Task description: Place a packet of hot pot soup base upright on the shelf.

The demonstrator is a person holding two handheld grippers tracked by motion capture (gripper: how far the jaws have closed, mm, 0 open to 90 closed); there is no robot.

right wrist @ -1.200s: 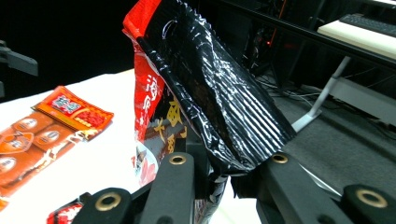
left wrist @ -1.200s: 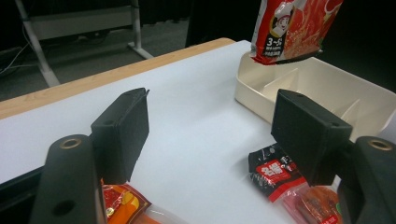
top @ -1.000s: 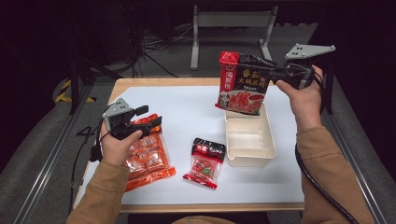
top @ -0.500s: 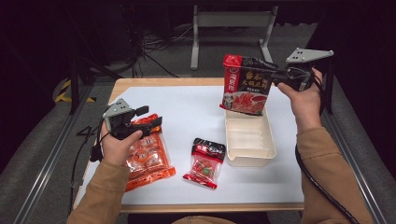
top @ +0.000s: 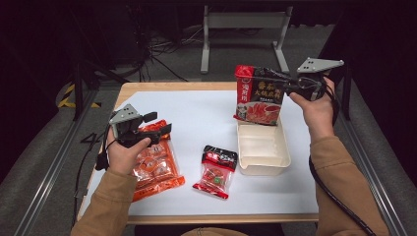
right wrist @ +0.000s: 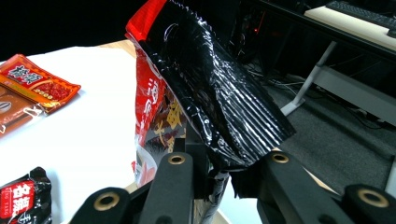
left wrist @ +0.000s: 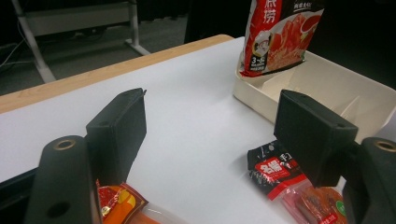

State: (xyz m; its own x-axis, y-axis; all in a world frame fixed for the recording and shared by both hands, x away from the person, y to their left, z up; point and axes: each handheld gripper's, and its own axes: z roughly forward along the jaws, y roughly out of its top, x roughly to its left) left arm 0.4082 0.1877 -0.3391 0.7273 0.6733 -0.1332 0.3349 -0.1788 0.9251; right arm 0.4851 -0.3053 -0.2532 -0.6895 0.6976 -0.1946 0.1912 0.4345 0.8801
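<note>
Pouch (top: 259, 95) has come down since a second ago: your right gripper (top: 290, 87), jaws clenched on its top edge, now dangles its bottom in the tray (top: 263, 169). Release next. Left gripper (top: 156, 124) hovers, jaws released.

Glossy crinkled plastic pouch (top: 259, 96), matt cream plastic tray (top: 263, 147)
</note>
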